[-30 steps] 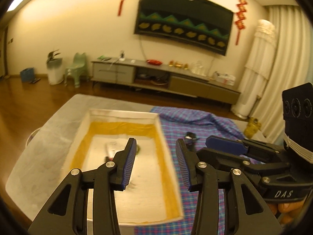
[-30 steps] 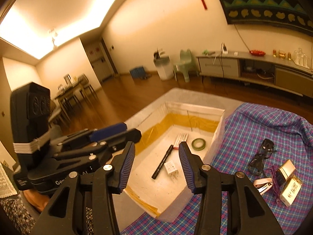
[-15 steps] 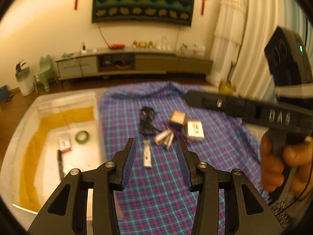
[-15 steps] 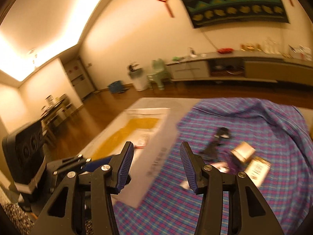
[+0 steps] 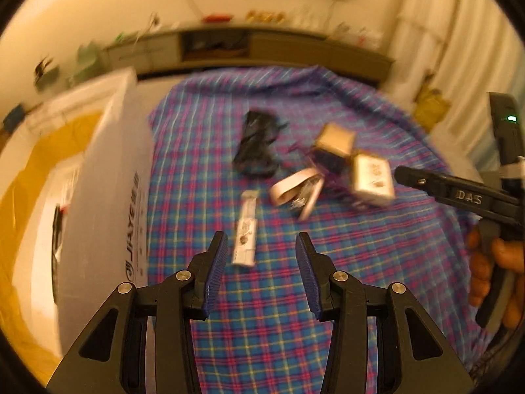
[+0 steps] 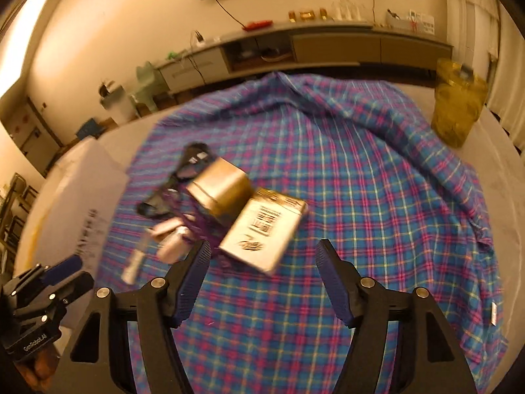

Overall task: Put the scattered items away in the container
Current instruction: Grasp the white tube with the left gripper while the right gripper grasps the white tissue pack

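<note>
Container [image 5: 108,177] lies left of the left tool [image 5: 259,262], whose jaws stand wide and empty above a white stick [image 5: 245,229]. Right tool [image 6: 262,262]: jaws opening, empty, white box [image 6: 262,226] just ahead.

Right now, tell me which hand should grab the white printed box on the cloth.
Right. The right tool points at the white printed box, its jaws opening around nothing. The left tool faces the slim white stick instead.
</note>
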{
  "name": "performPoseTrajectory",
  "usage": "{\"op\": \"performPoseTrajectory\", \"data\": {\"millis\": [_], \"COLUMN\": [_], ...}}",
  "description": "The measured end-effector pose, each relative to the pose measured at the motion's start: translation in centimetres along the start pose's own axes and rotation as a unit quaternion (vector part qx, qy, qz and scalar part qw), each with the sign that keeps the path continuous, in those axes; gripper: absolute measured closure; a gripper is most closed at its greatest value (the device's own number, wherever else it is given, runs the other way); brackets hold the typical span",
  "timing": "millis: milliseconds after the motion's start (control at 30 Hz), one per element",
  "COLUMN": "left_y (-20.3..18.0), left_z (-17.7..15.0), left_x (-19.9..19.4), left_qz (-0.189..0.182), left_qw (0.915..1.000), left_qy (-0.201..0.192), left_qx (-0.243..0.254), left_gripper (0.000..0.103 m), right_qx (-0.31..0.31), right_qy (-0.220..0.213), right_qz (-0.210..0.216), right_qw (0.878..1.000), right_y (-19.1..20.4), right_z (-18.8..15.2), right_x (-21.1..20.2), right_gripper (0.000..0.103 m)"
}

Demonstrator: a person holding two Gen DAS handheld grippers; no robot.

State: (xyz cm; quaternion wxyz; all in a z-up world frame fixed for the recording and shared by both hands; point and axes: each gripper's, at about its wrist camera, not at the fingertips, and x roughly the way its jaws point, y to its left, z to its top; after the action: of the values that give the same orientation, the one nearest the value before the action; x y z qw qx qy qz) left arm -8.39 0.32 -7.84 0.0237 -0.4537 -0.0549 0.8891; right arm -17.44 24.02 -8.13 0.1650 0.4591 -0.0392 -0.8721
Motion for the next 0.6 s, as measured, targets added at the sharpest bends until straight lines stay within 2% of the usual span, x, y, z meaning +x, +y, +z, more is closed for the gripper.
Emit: {"op": "performPoseTrajectory", "data": {"millis": [33, 133, 400, 500, 533, 567, 600], "left_y": [0.0, 0.2, 1.0, 1.0, 1.0, 1.0, 0.9], "left_z": [0.1, 0.1, -0.2, -0.1, 0.0, 0.0, 0.1], "left_x": [0.4, 2.0, 6.3, 6.9, 7.0, 7.0, 7.1], "left_qz": [-0.005, 0.014, 0.043, 0.062, 0.064, 0.063, 0.064], "left_qw": [1.0, 0.9998, 0.9984, 0.9979, 0.9979, 0.9979, 0.9979], "left_qy": [0.001, 0.01, 0.034, 0.018, 0.015, 0.013, 0.01], "left_qx": [-0.002, -0.005, -0.011, -0.002, -0.001, -0.001, 0.001], "left_gripper": [0.057, 0.056, 0.055, 0.055, 0.055, 0.057, 0.068], "right_qx": [-0.001, -0.002, -0.033, -0.065, -0.074, -0.086, -0.091], "right_qy": [0.003, 0.01, 0.017, 0.008, 0.005, 0.001, -0.002], "right_qz": [-0.002, -0.006, -0.049, -0.07, -0.074, -0.086, -0.09], "right_qw": [1.0, 1.0, 0.998, 0.995, 0.994, 0.993, 0.992], "right_y": [0.1, 0.6, 1.5, 1.8, 1.8, 1.8, 1.7], "right_z": [0.1, 0.5, 0.4, 0.3, 0.3, 0.3, 0.3], "right_x": [0.7, 2.3, 6.5, 7.0, 7.1, 7.1, 7.0], "right_gripper": [0.034, 0.028, 0.026, 0.026, 0.03, 0.042, 0.046]}}
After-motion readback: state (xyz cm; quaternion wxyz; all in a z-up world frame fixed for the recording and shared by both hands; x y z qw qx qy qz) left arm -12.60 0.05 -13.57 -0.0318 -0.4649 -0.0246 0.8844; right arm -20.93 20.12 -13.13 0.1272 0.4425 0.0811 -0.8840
